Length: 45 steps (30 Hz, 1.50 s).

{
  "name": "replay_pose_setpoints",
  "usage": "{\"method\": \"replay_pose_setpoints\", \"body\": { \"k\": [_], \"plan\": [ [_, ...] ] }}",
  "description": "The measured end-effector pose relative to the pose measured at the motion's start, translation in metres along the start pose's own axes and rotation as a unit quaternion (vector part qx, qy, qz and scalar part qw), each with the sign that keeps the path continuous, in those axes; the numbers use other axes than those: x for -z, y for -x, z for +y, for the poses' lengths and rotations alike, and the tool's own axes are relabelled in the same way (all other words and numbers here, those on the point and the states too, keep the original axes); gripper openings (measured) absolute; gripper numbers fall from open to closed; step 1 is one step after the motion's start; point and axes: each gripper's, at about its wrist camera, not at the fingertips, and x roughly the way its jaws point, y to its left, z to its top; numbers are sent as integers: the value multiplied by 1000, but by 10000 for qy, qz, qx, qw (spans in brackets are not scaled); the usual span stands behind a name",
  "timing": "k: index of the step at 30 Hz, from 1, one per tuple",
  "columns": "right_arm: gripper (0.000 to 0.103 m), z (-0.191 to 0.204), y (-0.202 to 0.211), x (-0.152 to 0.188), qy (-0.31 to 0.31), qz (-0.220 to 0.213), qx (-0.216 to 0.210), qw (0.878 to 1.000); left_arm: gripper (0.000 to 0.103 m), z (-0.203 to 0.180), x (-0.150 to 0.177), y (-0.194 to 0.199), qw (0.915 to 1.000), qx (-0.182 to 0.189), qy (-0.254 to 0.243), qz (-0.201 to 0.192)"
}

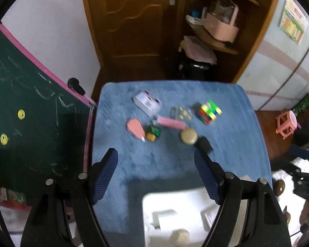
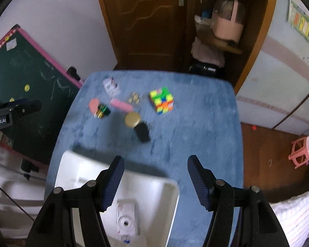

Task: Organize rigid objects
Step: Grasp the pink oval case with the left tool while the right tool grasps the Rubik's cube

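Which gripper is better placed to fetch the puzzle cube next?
Right, probably. The right gripper is open and empty, with the puzzle cube nearly straight ahead. From the left gripper, also open, it sits off to the right.

Bare blue tabletop [image 2: 206, 123] between white bin [image 2: 72, 164] and seemingly tight clutter around cube [image 2: 161, 100].

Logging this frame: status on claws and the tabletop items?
Both claws, left and right, open, empty, above white bin. Cube, gold-lidded jar and small items loose on blue table. Nothing blocking.
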Motion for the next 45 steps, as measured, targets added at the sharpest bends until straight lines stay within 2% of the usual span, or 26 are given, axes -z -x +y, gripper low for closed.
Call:
{"method": "replay_pose_setpoints", "body": {
  "k": [3, 9, 12, 15, 19, 25, 31, 40, 45],
  "plan": [
    [73, -4, 0, -25, 20, -92, 79, 9999, 79, 13, -18, -14, 9998, -21, 174, 16],
    [73, -6, -15, -78, 144, -189, 157, 9996, 79, 36, -48, -65, 9976, -45, 624, 300],
    [76, -7, -32, -100, 196, -162, 134, 9996, 79, 45, -57, -103, 9949, -117, 824, 574],
    [77, -10, -61, -119, 201, -77, 73, 9997, 79, 54, -60, -142, 9899, -128, 1109, 873],
    [77, -15, -118, -138, 315, 259, 114, 9991, 79, 64, -58, -190, 9822, -257, 1400, 1225],
    [77, -21, -184, -143, 361, 697, 26, 9969, 79, 70, -55, -233, 9747, -400, 1574, 1535],
    [77, -24, -226, -143, 417, 980, -116, 9942, 79, 74, -51, -264, 9658, -331, 1820, 1816],
    [77, -20, -267, -134, 744, 1328, -24, 9883, 79, 63, -41, -288, 9577, -238, 1954, 2098],
    [77, -19, -274, -134, 757, 1341, -217, 9878, 79, 63, -38, -292, 9561, -354, 2027, 2089]
  ]
}}
